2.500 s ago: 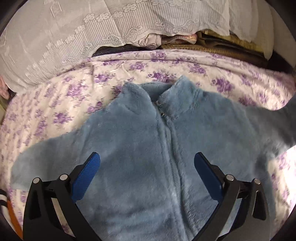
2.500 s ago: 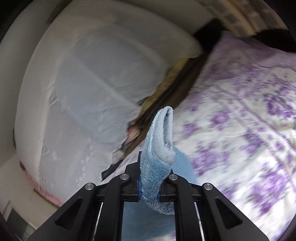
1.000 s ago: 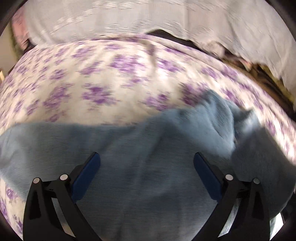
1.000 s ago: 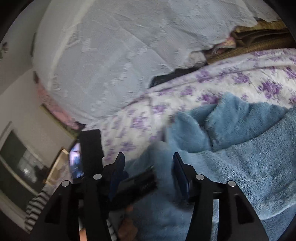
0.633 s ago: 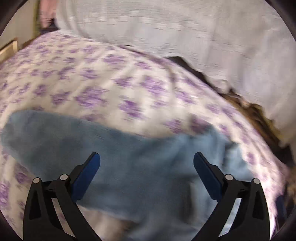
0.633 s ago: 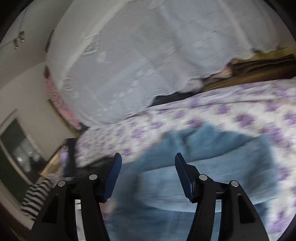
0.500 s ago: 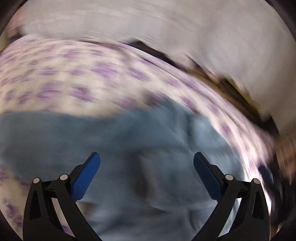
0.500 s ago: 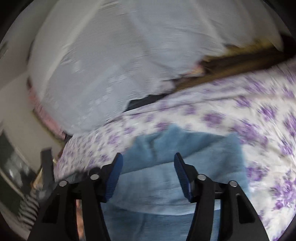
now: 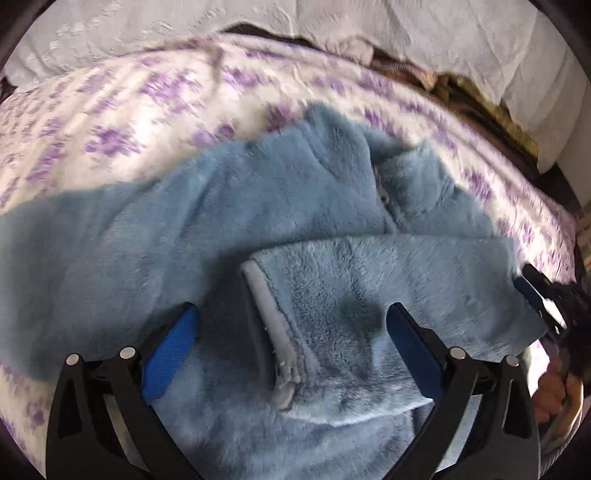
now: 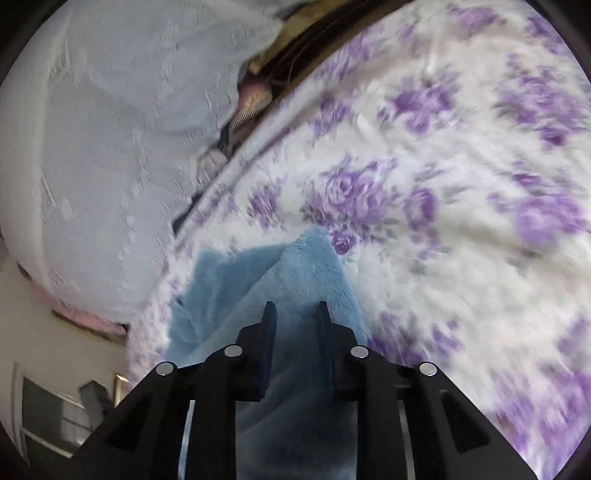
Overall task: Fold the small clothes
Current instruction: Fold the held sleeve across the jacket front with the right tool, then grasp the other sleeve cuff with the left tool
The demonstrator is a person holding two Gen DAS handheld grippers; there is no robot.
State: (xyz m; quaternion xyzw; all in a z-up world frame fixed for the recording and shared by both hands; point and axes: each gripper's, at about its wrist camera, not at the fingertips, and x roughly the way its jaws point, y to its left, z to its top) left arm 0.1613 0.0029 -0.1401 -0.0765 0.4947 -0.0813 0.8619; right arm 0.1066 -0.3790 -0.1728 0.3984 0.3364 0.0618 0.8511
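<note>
Since 2.5 s ago: the right sleeve (image 9: 388,280), then pinched upright in the right claw (image 10: 293,314), has been released and now lies folded across the chest of the blue fleece jacket (image 9: 229,221). The left claw (image 9: 291,332) has stayed wide open throughout.

Jacket: front side up on the bed, collar (image 9: 373,147) toward 12 o'clock in the left wrist view, zipper pull (image 9: 384,197) just below it. The folded sleeve runs from 3 o'clock toward centre; its pale cuff edge (image 9: 273,332) ends between the left claw's fingers, slightly left of centre. The left sleeve (image 9: 74,251) extends flat toward 9 o'clock.

Left claw: jaws spread wide, blue pads at 7 and 5 o'clock, gripping nothing, poised over the jacket; contact with the fleece cannot be told.

Right claw: jaws partly apart with a narrow gap, fleece visible beyond and beneath them. Nothing is seen pinched between the pads. In the right wrist view the jacket (image 10: 295,280) occupies 6 o'clock, its edge reaching toward centre. The right claw also shows, blurred, at 3 o'clock in the left wrist view, at the jacket's right edge.

Surroundings: bedsheet (image 9: 147,96), white with purple flowers, under the jacket on all sides. White lace cover (image 9: 406,26) over a pile at 12 o'clock; dark and brown folded fabrics (image 9: 491,110) under its edge at 1–2 o'clock.
</note>
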